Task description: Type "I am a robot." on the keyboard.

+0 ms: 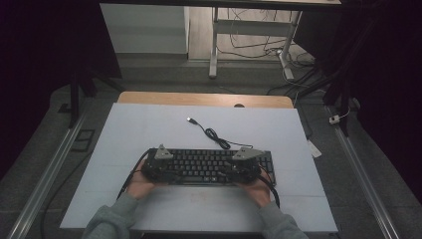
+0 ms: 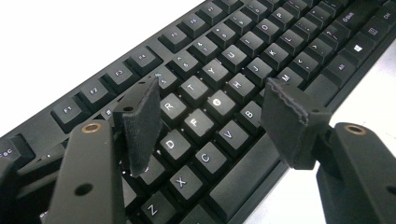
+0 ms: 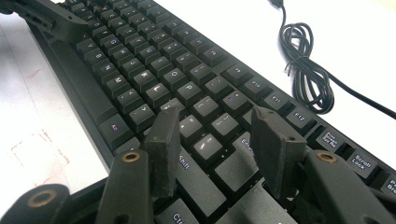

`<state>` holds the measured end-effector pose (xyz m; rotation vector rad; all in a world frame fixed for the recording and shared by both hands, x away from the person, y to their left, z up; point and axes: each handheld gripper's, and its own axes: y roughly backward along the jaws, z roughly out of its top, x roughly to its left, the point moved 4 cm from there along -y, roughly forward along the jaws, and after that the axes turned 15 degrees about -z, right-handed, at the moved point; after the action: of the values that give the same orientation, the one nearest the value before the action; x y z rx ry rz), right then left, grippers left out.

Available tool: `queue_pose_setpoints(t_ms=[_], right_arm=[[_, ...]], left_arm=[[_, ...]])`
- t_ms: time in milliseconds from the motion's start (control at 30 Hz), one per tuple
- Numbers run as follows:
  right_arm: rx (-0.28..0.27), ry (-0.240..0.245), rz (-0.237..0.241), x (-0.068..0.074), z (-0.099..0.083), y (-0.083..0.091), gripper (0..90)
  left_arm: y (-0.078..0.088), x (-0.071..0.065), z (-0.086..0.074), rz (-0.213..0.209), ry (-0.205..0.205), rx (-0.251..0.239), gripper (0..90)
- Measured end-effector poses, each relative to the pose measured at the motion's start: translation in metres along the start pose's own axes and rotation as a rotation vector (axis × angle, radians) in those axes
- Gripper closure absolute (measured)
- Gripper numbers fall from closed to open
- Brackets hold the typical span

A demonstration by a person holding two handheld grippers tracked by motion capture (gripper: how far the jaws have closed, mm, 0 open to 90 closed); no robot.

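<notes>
From the high view, a black keyboard [image 1: 209, 167] lies near the front of the pale surface [image 1: 149, 124], square to the person, so both hands reach it without stretching; the left tool [image 1: 158, 164] sits over its left end and the right tool [image 1: 244, 163] over its right end, much as typing hands would. Its cable [image 1: 214, 134] trails away toward the back, coiled loosely with the plug lying free, which keeps it out from under the hands. In the left gripper view, the left tool [image 2: 210, 116] hangs just above the letter keys around F and G, its jaws standing apart with nothing between them, probably poised to press a key rather than to grasp. In the right gripper view, the right tool [image 3: 217, 140] hovers low over the keys near Shift and Enter, jaws likewise spread and empty; whether a pad touches a key I cannot tell.
</notes>
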<state>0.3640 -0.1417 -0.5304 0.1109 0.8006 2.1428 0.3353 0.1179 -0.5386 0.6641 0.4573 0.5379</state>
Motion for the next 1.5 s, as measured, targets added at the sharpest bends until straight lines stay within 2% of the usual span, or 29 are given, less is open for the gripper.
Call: queue_pose_setpoints(t_ms=[300,533,700,867,967,1500], right_arm=[[0.002,0.004,0.001,0.000,0.000,-0.001,52.8],[0.003,0.005,-0.003,0.000,0.000,-0.001,52.3],[0.002,0.006,-0.003,0.000,0.000,-0.002,52.3],[0.002,0.006,-0.004,-0.001,0.000,-0.002,52.2],[0.002,0.006,-0.005,-0.001,0.000,-0.002,52.0],[0.001,0.009,-0.008,0.000,0.000,-0.002,51.3]], left_arm=[[-0.006,-0.005,0.001,-0.004,-0.021,0.014,38.2],[-0.008,-0.008,0.002,-0.017,-0.037,0.003,46.4],[-0.009,-0.010,0.003,-0.042,-0.035,-0.007,61.0],[-0.012,-0.012,0.002,-0.062,-0.042,0.012,81.8],[-0.013,-0.013,0.002,-0.072,-0.046,0.020,89.0],[-0.020,-0.015,0.001,-0.087,-0.058,0.047,89.3]])
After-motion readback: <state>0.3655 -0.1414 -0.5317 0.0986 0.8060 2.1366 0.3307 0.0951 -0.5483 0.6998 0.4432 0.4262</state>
